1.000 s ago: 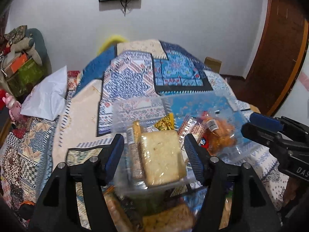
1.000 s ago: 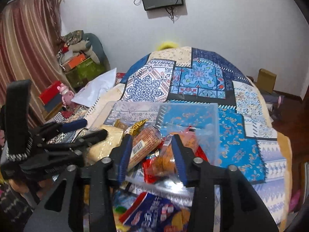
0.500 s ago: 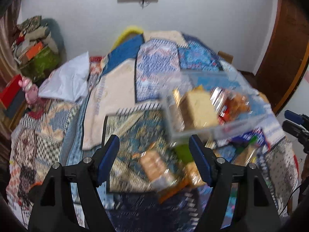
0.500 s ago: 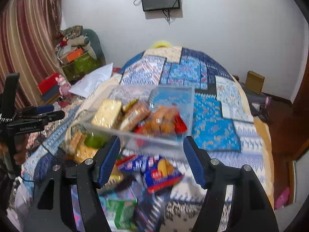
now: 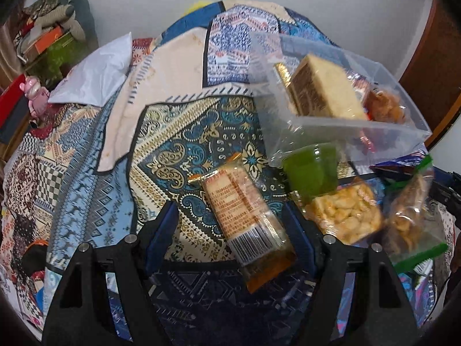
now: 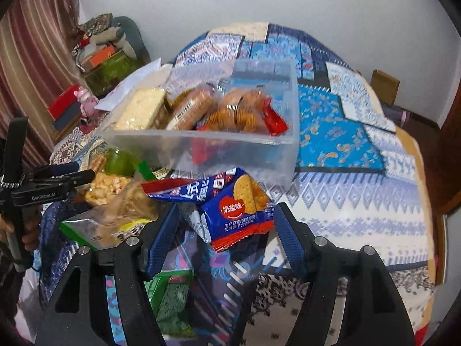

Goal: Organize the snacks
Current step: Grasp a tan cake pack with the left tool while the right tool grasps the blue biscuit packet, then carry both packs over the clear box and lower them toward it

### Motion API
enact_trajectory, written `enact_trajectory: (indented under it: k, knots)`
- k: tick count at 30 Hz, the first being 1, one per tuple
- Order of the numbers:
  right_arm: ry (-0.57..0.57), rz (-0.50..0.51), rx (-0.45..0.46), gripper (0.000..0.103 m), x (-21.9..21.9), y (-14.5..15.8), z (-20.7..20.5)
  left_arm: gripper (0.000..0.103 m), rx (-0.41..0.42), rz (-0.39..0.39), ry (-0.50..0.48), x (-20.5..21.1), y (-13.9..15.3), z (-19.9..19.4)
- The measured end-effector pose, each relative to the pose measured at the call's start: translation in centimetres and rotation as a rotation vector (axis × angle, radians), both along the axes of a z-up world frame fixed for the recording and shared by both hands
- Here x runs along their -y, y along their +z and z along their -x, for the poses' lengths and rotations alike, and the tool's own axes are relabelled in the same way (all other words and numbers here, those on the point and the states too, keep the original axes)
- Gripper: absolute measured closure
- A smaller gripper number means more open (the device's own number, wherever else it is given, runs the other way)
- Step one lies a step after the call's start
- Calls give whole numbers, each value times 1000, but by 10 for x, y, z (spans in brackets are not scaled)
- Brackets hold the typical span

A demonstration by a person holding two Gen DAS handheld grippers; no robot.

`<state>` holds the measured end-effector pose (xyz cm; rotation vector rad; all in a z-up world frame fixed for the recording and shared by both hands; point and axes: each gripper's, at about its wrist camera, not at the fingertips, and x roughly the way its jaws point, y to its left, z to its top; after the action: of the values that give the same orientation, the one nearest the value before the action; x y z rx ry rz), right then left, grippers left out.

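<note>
On the patchwork bedspread (image 5: pixel 86 173), near its foot edge, a clear rectangular plastic tub (image 6: pixel 259 150) is sitting half-filled with a pale wafer block (image 6: pixel 141 112) and orange biscuit packs (image 6: pixel 239 112), while loose packets are lying just in front of it. Both grippers' jaws have just been opening and are standing apart, pressing on nothing: the left gripper (image 5: pixel 230 230) is straddling a long clear-wrapped biscuit sleeve with red print (image 5: pixel 245 216), the right gripper (image 6: pixel 224 227) a blue cracker packet (image 6: pixel 233 204). Closing crookedly could, I think, crush biscuits or let slippery wrappers squirt out.

both grippers, left gripper (image 5: pixel 230 238) and right gripper (image 6: pixel 224 238), are black plastic with blue ridged pads (image 6: pixel 288 239) (and shiny round screws (image 6: pixel 133 241)).
</note>
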<state>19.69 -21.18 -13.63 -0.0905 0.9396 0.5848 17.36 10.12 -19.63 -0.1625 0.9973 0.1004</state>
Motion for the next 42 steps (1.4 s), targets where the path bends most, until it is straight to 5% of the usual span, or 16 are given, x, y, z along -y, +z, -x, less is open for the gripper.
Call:
enact_trajectory:
  k: [9, 19, 33, 42]
  knots:
    - [3, -15, -14, 35, -7, -14, -9, 66, 24, 20, -14, 7, -10, -2]
    - [6, -43, 17, 64, 1, -3, 2, 67, 73, -18, -22, 15, 13, 17]
    - [-43, -117, 115, 65, 32, 51, 19, 67, 233, -9, -66, 38, 95, 27]
    - [-54, -191, 190, 65, 24, 82, 4, 67, 301, -10, -87, 53, 117, -5]
